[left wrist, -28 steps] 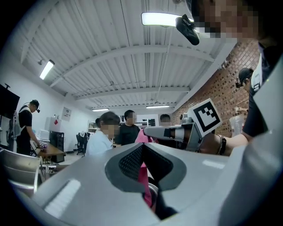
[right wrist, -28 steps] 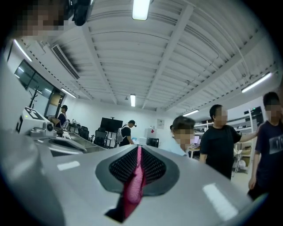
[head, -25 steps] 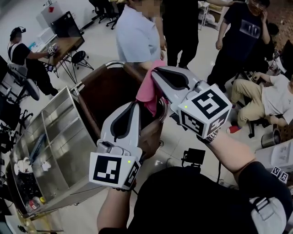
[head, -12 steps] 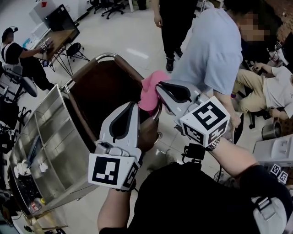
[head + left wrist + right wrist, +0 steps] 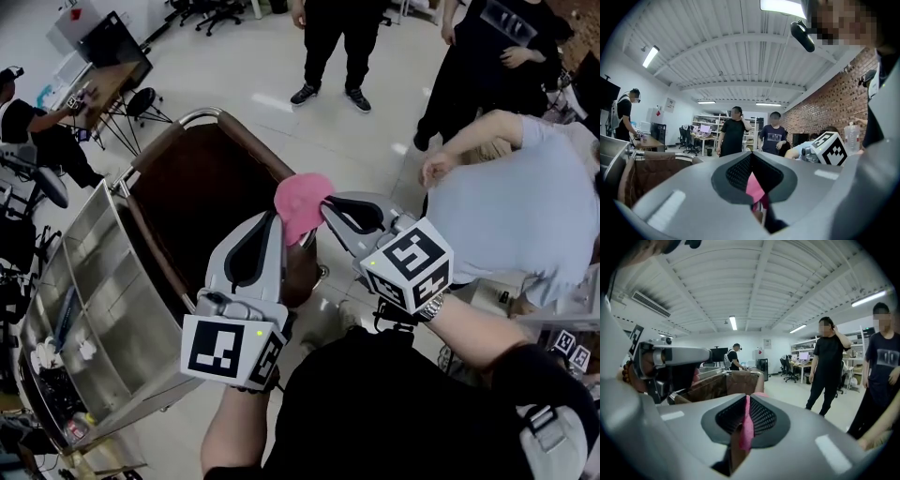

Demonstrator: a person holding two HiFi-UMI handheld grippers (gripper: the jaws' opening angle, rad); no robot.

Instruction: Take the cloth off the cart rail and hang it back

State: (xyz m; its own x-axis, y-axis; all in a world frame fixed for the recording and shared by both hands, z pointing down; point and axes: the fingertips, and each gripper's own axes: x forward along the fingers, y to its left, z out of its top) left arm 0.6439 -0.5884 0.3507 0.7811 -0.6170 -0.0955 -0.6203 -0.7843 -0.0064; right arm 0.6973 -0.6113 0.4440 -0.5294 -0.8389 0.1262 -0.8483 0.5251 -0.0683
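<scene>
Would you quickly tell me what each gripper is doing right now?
Left gripper: closed on the pink cloth.
Right gripper: closed on the same pink cloth.

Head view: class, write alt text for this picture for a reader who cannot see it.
Two hand-held tongs, the left tongs and the right tongs, both pinch a bunched pink cloth over the near end of a cart with a metal rail and a brown bag. People stand beyond it.
</scene>
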